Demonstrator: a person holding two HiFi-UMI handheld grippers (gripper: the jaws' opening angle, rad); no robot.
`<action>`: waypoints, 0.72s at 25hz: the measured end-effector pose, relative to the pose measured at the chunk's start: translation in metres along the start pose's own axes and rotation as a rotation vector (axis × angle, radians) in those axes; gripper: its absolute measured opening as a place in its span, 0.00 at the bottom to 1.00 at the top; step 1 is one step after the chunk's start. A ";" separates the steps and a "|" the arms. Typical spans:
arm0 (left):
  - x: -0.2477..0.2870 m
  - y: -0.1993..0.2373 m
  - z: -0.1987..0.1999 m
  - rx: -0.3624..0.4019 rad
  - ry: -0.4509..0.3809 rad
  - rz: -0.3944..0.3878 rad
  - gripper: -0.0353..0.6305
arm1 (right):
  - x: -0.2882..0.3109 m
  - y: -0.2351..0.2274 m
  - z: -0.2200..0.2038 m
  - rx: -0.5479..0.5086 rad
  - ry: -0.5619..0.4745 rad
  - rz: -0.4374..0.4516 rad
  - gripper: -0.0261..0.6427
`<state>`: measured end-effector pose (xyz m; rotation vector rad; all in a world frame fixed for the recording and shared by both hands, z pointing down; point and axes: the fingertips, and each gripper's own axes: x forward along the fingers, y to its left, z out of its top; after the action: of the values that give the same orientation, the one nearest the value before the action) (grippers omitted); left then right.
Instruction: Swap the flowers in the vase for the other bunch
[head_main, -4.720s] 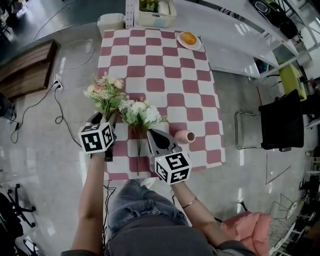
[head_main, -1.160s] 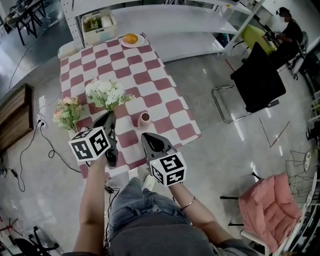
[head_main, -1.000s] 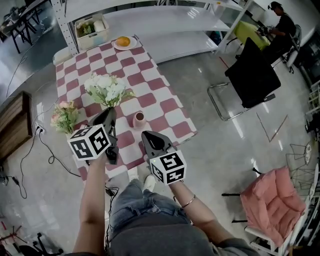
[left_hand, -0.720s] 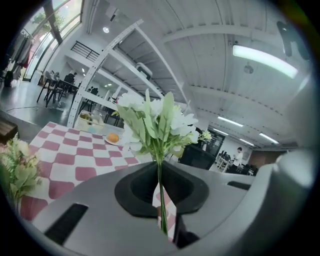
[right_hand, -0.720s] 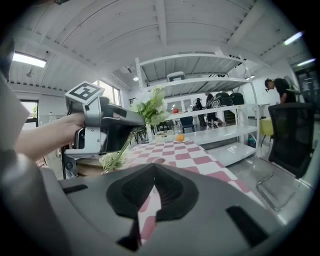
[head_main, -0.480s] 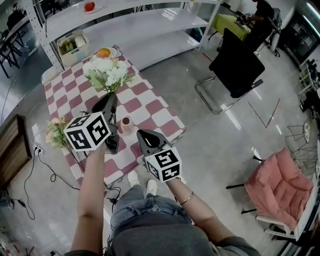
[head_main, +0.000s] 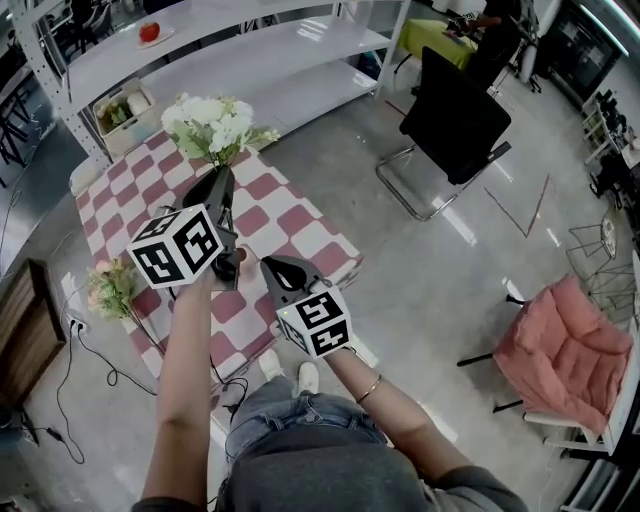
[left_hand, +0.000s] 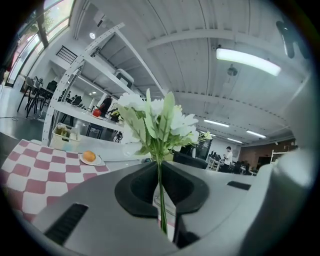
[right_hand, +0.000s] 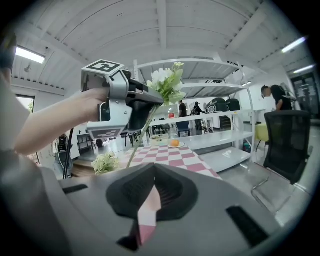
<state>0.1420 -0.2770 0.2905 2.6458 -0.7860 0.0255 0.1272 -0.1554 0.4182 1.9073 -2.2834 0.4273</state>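
Note:
My left gripper (head_main: 222, 180) is shut on the thin green stem of the white flower bunch (head_main: 213, 122) and holds it up in the air over the pink-and-white checked table (head_main: 292, 216). In the left gripper view the stem runs up between the jaws (left_hand: 161, 172) to the blooms (left_hand: 159, 119). My right gripper (head_main: 268, 264) hangs beside it over the table's near edge, shut and holding nothing (right_hand: 151, 175). The pink flower bunch (head_main: 108, 286) lies at the table's left edge. In the head view my left gripper hides the vase.
A white shelf unit (head_main: 235, 55) stands behind the table, with a basket (head_main: 124, 101) at its foot and a red fruit on a plate (head_main: 148, 32). An orange sits on a plate (left_hand: 89, 156) at the table's far end. A black chair (head_main: 452, 118) and a pink chair (head_main: 565, 345) stand to the right.
My left gripper has risen with the white bunch and carried it farther out over the table. The right gripper has barely shifted. The head view has swung round.

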 end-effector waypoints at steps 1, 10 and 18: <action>0.003 -0.001 0.002 0.005 -0.003 -0.005 0.10 | 0.001 -0.001 0.001 -0.002 0.000 -0.001 0.06; 0.029 -0.004 0.009 0.027 -0.011 -0.032 0.10 | 0.013 -0.006 0.000 -0.003 0.030 0.017 0.06; 0.043 0.014 -0.005 0.022 -0.007 -0.041 0.10 | 0.033 -0.014 -0.009 0.017 0.081 0.019 0.06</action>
<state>0.1711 -0.3089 0.3052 2.6834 -0.7382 0.0140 0.1335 -0.1861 0.4377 1.8420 -2.2561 0.5184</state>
